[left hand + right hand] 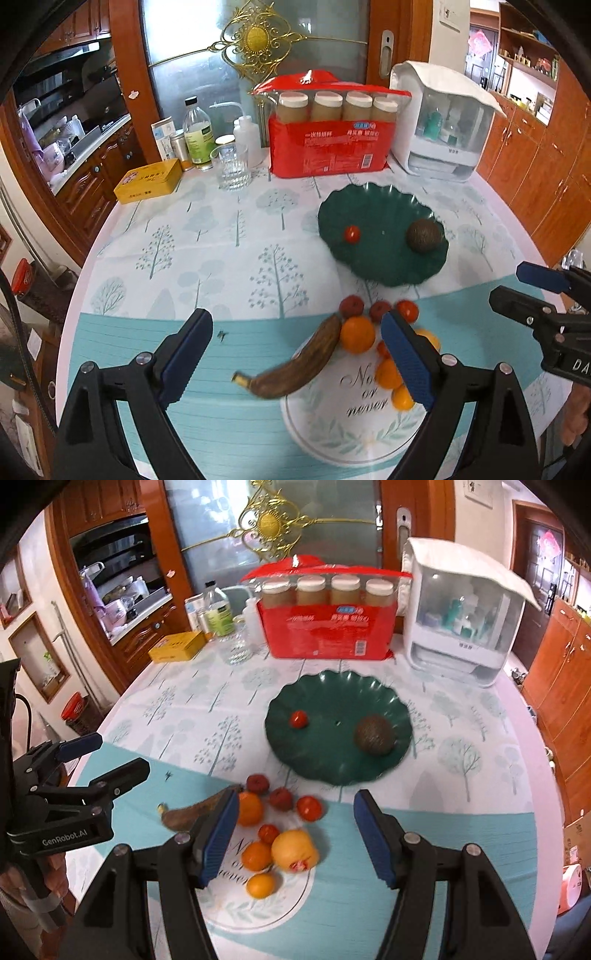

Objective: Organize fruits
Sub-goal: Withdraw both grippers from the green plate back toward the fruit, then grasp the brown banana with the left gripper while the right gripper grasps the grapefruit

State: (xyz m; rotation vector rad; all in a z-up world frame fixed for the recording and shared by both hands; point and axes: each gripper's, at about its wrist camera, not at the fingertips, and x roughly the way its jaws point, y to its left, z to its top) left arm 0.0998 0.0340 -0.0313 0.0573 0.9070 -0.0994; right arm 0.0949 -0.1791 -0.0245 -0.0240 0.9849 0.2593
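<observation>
While both pairs of fingers gaped wide and empty, the left gripper [297, 356] sat nearer the banana [295, 362], which lay on the worktop [221, 236], long axis running from 8 to 2 o'clock between them.

The table [480, 812] carries a cloth printed with pale trees, with a teal band and a round emblem with script at the near side. A green plate [332, 768] sits near the middle. On the cloth by the emblem lies a loose cluster of fruit: a brown banana [295, 369], oranges [256, 854], small red fruits [310, 808] and a larger yellow fruit [295, 849], several of them touching. At the far edge stand a red pack [325, 631] of jars, a white appliance [461, 620], a glass [232, 166], bottles [197, 129] and a yellow tin [149, 181]. A small dark speck [221, 335] marks the teal band.
</observation>
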